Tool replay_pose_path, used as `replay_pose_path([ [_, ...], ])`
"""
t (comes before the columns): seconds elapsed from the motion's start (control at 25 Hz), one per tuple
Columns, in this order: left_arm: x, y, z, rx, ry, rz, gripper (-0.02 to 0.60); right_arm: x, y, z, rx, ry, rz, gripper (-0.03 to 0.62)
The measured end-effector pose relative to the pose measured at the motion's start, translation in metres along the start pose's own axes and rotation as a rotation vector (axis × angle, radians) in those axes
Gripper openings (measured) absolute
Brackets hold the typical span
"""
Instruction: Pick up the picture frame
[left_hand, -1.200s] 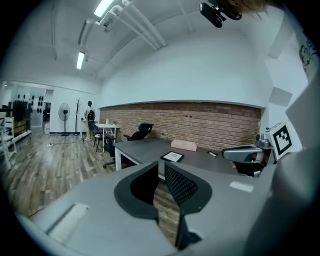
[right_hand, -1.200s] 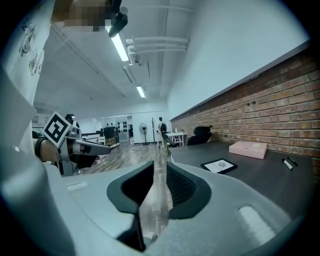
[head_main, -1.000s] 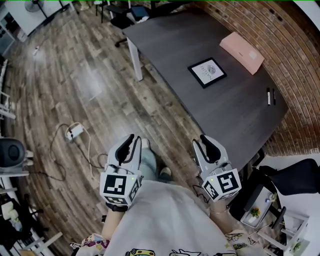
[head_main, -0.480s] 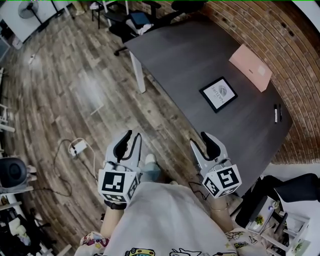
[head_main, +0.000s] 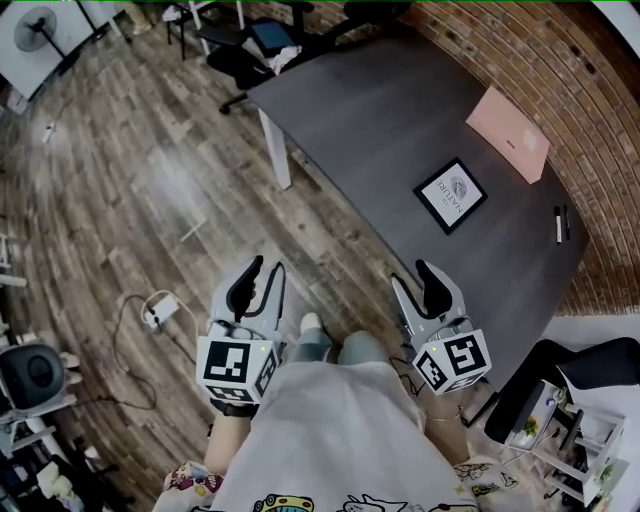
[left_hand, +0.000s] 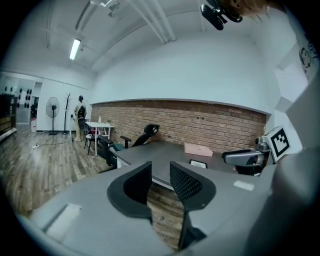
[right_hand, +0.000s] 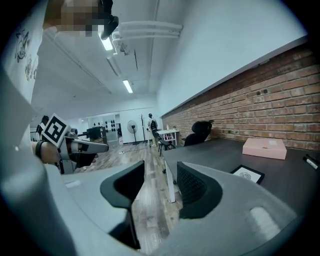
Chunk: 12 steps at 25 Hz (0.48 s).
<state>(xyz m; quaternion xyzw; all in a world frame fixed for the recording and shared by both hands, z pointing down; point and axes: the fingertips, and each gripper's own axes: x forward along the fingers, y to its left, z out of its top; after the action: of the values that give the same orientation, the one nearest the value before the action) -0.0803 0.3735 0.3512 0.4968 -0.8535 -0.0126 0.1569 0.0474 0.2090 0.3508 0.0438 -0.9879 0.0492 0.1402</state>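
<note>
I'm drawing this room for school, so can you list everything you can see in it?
table: one, dark grey, beside the brick wall
picture frame: one, black with a white picture, flat on the table
box: one, pink, on the table next to the wall
pens: two, dark, on the table near its right end
office chairs: at least two, black, at the table's far end
fan: one, dark, far corner of the floor
power strip: one, white, with its cable on the wooden floor
brick wall: one, reddish brown, behind the table
left gripper: one, grey with black pads, empty, jaws just been opening
right gripper: one, same colours, empty, jaws just been opening
</note>
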Motion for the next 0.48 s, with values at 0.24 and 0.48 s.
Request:
replay_pose_path([
  [0.24,0.010,0.004,-0.007,-0.013,0.021,-0.008,0.118,0.002,-0.012,-0.006,0.021,0.024,-0.040,0.202],
  [0.48,0.037,0.008,-0.009,-0.009,0.046,-0.030,0.118,0.016,-0.036,-0.011,0.047,0.025,-0.078,0.206],
])
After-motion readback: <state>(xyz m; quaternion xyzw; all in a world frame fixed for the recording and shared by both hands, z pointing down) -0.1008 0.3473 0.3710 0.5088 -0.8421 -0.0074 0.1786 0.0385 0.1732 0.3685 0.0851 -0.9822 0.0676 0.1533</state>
